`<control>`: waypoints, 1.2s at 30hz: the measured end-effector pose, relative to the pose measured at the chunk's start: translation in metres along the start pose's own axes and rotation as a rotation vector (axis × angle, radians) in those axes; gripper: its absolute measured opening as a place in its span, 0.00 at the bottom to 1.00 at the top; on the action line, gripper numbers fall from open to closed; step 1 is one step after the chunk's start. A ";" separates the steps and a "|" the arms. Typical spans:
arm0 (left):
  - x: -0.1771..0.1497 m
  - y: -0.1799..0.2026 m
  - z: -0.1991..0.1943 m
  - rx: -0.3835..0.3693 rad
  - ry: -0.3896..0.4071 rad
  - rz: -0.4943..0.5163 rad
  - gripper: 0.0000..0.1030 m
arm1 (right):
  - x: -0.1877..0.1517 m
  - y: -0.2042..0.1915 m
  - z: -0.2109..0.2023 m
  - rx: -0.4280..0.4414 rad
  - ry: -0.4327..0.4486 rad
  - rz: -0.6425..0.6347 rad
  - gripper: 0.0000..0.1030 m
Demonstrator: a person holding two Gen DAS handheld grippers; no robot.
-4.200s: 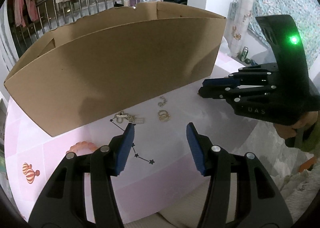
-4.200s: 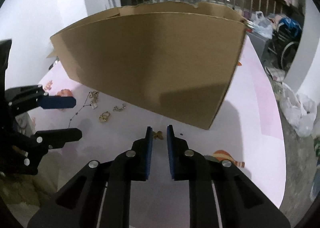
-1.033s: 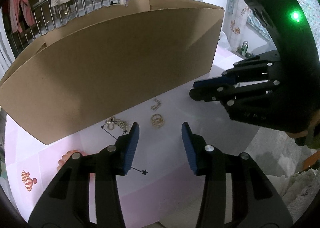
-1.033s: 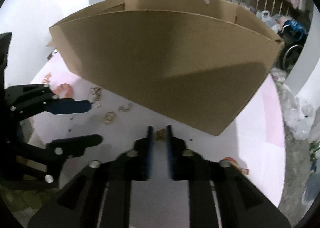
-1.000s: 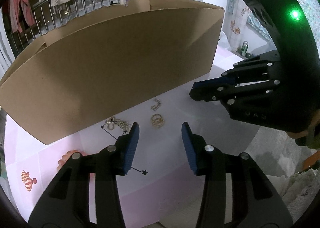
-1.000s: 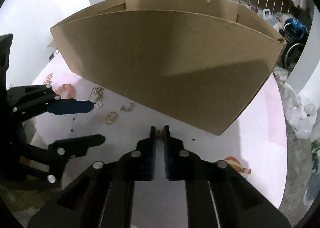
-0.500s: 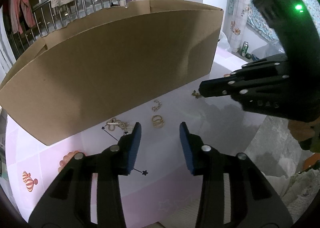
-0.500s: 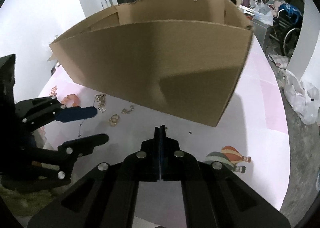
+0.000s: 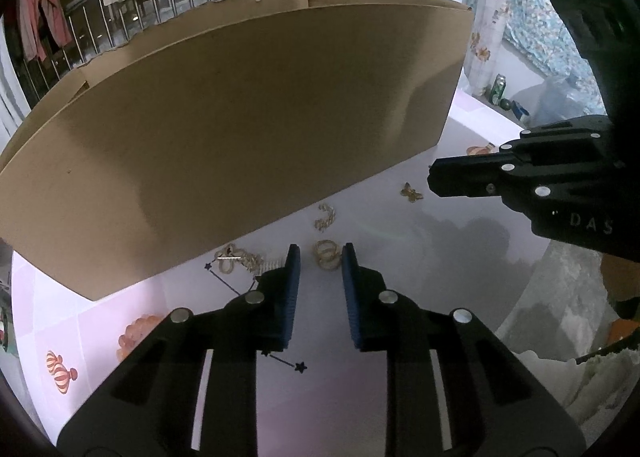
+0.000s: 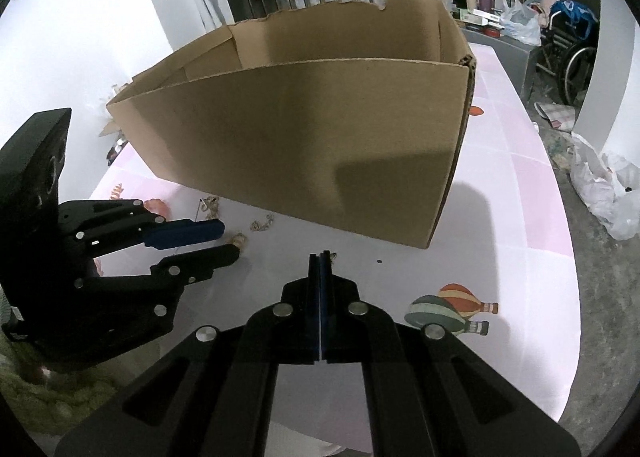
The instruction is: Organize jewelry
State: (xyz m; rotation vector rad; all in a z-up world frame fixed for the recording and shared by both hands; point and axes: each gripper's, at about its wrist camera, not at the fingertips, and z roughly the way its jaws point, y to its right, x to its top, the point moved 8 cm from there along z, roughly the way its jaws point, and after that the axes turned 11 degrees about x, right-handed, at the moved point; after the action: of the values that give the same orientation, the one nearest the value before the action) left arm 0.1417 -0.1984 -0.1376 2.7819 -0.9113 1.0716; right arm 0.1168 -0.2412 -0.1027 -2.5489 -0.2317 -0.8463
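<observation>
Closing on the gold rings (image 9: 326,255), the left tool (image 9: 320,257) has narrowed its blue pads since a second ago; the rings lie on the counter (image 9: 400,297) just ahead of the tips, not yet pinched. Butterfly charm (image 9: 412,191): on the counter beside the right tool (image 10: 320,255), whose jaws have come fully together; whether they hold it cannot be told. Chain pieces (image 9: 326,217) and necklace (image 9: 240,261): loose below the cardboard box (image 9: 240,129). Judgement: rings are next for the box.
</observation>
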 end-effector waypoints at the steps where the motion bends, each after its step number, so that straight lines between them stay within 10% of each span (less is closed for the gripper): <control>1: 0.001 0.000 0.000 0.000 -0.004 -0.002 0.19 | 0.000 -0.001 0.000 0.003 0.000 -0.001 0.00; 36: 0.015 -0.006 0.001 -0.025 -0.060 -0.114 0.02 | -0.005 0.003 0.000 0.007 0.017 0.044 0.00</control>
State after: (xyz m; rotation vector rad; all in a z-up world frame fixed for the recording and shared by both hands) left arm 0.1545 -0.2015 -0.1284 2.8206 -0.7551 0.9585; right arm 0.1135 -0.2441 -0.1073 -2.5304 -0.1729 -0.8484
